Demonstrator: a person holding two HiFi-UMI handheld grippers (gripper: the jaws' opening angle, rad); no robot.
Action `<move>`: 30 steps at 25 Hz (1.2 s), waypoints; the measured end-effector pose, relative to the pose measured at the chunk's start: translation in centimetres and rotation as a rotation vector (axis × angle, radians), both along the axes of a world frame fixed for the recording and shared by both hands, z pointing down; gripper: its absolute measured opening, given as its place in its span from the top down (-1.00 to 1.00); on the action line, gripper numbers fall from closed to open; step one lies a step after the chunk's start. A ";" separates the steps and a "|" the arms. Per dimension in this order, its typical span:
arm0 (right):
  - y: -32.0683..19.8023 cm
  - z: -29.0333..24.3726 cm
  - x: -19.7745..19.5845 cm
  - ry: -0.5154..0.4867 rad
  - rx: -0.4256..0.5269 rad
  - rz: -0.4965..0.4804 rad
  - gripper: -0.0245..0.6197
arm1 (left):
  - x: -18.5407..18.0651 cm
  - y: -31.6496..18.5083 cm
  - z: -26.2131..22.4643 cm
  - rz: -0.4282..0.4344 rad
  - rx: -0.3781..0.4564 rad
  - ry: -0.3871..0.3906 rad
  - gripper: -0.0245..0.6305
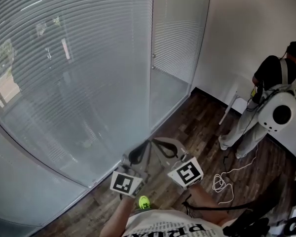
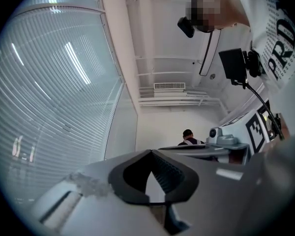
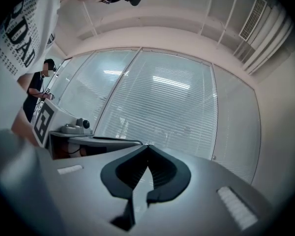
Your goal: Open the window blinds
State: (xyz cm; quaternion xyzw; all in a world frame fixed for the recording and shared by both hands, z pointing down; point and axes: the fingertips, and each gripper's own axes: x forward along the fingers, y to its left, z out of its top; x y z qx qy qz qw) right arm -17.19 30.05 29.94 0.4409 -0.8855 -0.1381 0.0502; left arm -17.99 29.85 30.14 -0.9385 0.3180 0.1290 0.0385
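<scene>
The window blinds point(image 1: 74, 58) hang with their slats closed behind a wide glass pane. A narrower blind panel point(image 1: 177, 28) stands to its right. Both grippers are low in the head view, side by side, pointing toward the glass and clear of it. My left gripper point(image 1: 144, 146) is shut with nothing between its jaws; in its own view the tips meet point(image 2: 150, 151) and the blinds point(image 2: 54, 107) fill the left side. My right gripper point(image 1: 159, 142) is also shut and empty point(image 3: 147, 145), facing the blinds point(image 3: 162, 107).
A person with a white backpack point(image 1: 274, 105) stands at the right by the white wall. A white chair point(image 1: 235, 105) is beside them. A white cable point(image 1: 221, 182) lies coiled on the wooden floor point(image 1: 187, 122). A small knob point(image 1: 153, 56) sits on the glass frame.
</scene>
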 end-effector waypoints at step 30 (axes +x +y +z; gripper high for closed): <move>-22.0 3.4 0.6 -0.010 0.003 -0.065 0.90 | 0.6 -22.0 3.7 -0.075 -0.016 -0.054 0.95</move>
